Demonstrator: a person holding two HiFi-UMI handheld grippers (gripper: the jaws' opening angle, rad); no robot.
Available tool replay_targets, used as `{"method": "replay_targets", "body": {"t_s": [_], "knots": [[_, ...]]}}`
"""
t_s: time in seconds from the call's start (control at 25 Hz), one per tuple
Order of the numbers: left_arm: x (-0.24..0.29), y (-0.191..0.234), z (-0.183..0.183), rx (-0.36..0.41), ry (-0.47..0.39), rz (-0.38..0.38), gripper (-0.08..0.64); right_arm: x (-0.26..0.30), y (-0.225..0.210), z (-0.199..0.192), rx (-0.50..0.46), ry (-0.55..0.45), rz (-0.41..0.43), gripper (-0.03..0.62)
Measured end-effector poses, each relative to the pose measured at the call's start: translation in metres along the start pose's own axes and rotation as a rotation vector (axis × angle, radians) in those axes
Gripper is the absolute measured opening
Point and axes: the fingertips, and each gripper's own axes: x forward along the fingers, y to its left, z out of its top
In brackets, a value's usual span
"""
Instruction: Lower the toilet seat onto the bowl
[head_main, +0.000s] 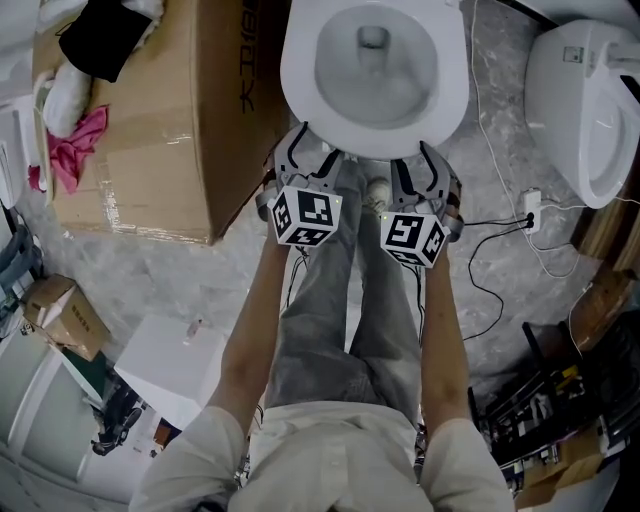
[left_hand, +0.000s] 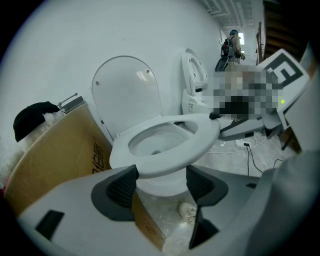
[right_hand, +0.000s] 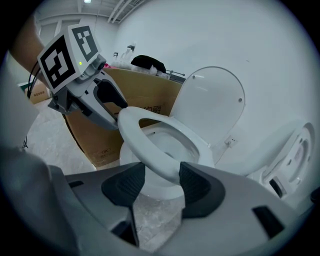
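Toilet seat (head_main: 297, 80): white ring, over the bowl (head_main: 375, 75), hinged at rear. In both gripper views it sits tilted, front edge lifted clear of the bowl rim, not flat.
Lid (left_hand: 127, 95): upright behind the seat, against the white wall; also in right gripper view (right_hand: 210, 107).
Left gripper (head_main: 315, 150): at the seat's front edge, person's left of centre. Jaws spread wide, nothing clamped. In its own view (left_hand: 161, 177) the seat's front rim (left_hand: 200, 137) crosses the gap above the pads, w/ bowl body (left_hand: 160, 192) below. Seen from the right gripper view (right_hand: 112, 102), 1 dark fingertip meets the seat's outer edge.
Right gripper (head_main: 420, 155): at the front edge, beside the left one. Jaws apart, released. Own view (right_hand: 157, 182): seat rim (right_hand: 135, 131) runs across the gap, bowl (right_hand: 156, 188) underneath. In left gripper view (left_hand: 225, 120) its dark tip touches the seat's edge.
Contact under seat: can't tell whether the tips bear the seat's weight.
Marker cubes: 1 per gripper, left (head_main: 305, 215), right (head_main: 413, 237), both just in front of the bowl.
Cardboard box (head_main: 150, 130): on the floor (head_main: 180, 280), just beside the bowl on the person's left; dark and pink cloths on top.
2nd toilet (head_main: 585, 110): to the right, well apart, lid up.
Cables (head_main: 490, 300): loose on the floor btw. the 2 toilets.
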Motion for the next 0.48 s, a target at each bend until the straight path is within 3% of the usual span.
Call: {"method": "replay_targets", "body": {"t_s": [0.48], "knots": [[0.021, -0.01, -0.026, 0.028, 0.035, -0.003, 0.336, 0.018, 0.016, -0.026, -0.035, 0.032, -0.017, 0.225]]}}
